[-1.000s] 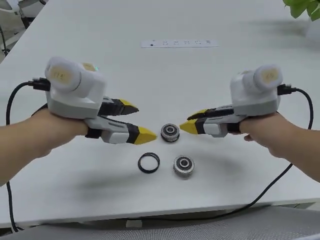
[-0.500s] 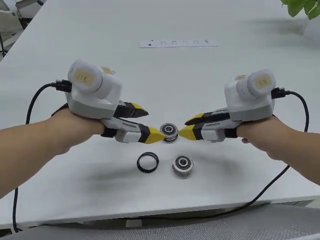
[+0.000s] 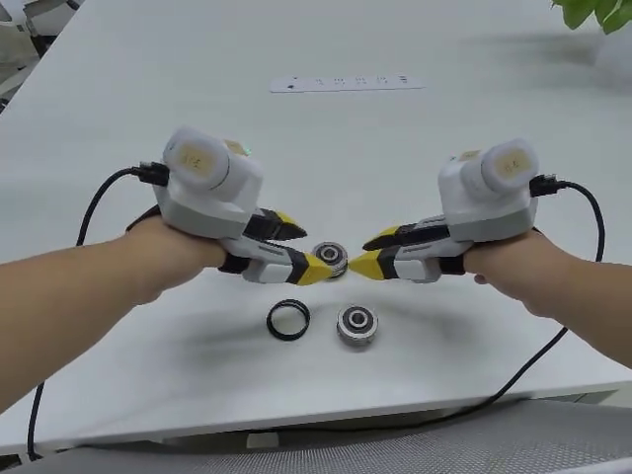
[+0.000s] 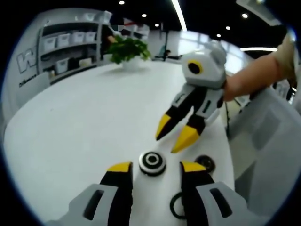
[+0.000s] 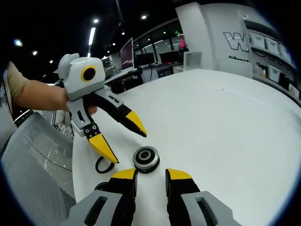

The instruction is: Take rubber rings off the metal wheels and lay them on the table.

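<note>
Both grippers have moved in on the far wheel (image 3: pixel 332 257) since a second ago, one on each side. The left gripper (image 3: pixel 312 248) has its jaws spread wide and the right gripper (image 3: pixel 362 253) only slightly, and neither grips anything. A loose rubber ring (image 3: pixel 288 320) and a second wheel (image 3: pixel 356 324) lie on the table (image 3: pixel 197 79) nearby.

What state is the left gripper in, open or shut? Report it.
Open. On the left gripper the jaws stand wide apart in its own view; the wheel lies on the table just ahead of the gap, unclamped.
</note>
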`<state>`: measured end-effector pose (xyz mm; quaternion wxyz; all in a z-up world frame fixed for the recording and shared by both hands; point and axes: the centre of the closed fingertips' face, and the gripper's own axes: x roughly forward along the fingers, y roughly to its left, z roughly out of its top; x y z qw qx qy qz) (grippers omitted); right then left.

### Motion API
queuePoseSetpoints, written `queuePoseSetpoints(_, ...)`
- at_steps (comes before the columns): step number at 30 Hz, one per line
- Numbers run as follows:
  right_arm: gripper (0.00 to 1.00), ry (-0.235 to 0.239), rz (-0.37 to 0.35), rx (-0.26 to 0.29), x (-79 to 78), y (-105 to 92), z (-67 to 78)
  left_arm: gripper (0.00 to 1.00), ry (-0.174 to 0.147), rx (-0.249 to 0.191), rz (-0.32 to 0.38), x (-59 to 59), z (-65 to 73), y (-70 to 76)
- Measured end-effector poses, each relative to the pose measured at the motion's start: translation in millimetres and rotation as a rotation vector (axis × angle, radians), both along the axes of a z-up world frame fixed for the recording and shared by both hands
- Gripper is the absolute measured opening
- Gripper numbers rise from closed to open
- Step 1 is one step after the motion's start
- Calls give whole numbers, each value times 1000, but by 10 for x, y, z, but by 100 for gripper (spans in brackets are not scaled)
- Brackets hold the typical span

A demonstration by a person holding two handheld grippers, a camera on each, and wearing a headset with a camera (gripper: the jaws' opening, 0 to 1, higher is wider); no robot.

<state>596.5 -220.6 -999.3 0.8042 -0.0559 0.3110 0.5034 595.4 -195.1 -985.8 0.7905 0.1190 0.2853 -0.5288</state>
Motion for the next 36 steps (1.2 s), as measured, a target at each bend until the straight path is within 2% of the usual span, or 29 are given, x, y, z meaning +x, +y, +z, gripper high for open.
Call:
queuePoseSetpoints(8, 21, 2, 0, -1, 5, -1, -20, 34, -6, 9, -12, 35, -40, -53)
queuePoseSetpoints(11, 21, 3, -1, -1, 7, -4, -21, 33, -16, 25, -18, 45, -76, -63)
queuePoseSetpoints(15, 21, 3, 0, -4, 5, -8, -29, 27, -14, 30, -26, 35, -100, -77)
queuePoseSetpoints(21, 21, 2, 2, -8, 6, -8, -41, 22, -33, 39, -27, 66, -102, -97)
queuePoseSetpoints(24, 21, 2, 5, -8, 3, -1, -43, 19, -47, 45, -28, 82, -106, -105)
queuePoseSetpoints(27, 21, 2, 8, -10, 2, 5, -47, 16, -95, 75, -47, 97, -118, -99)
queuePoseSetpoints(30, 21, 2, 11, -12, 0, 9, -56, 16, -85, 68, -45, 91, -126, -106)
queuePoseSetpoints(36, 20, 1, 26, -16, -8, 49, -77, 14, -90, 63, -32, 119, -142, -99)
